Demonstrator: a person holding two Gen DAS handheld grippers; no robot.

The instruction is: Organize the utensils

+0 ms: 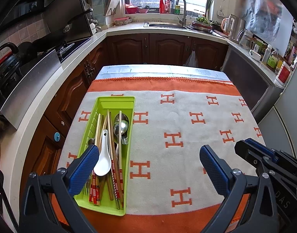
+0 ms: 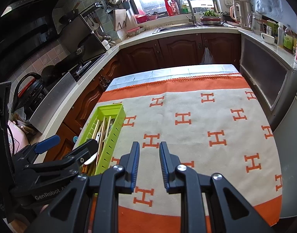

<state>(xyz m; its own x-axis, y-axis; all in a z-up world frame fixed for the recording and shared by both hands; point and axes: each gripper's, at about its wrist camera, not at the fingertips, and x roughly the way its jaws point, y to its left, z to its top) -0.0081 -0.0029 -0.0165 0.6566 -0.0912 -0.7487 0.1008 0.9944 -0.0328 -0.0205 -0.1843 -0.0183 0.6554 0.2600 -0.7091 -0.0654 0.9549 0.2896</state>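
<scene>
A lime-green utensil tray lies on the left of the table, on an orange and cream cloth. In it are several wooden chopsticks, metal spoons and a white ceramic spoon. My left gripper is wide open with nothing between its fingers, and its left finger hangs over the tray's near left side. My right gripper hovers over bare cloth to the right of the tray; its jaws stand narrowly apart and empty. It also shows at the right edge of the left wrist view.
Kitchen counters wrap around the table: a stove with a wok on the left, a sink and tap at the back, a kettle and bottles on the right. A grey cabinet stands close to the table's right edge.
</scene>
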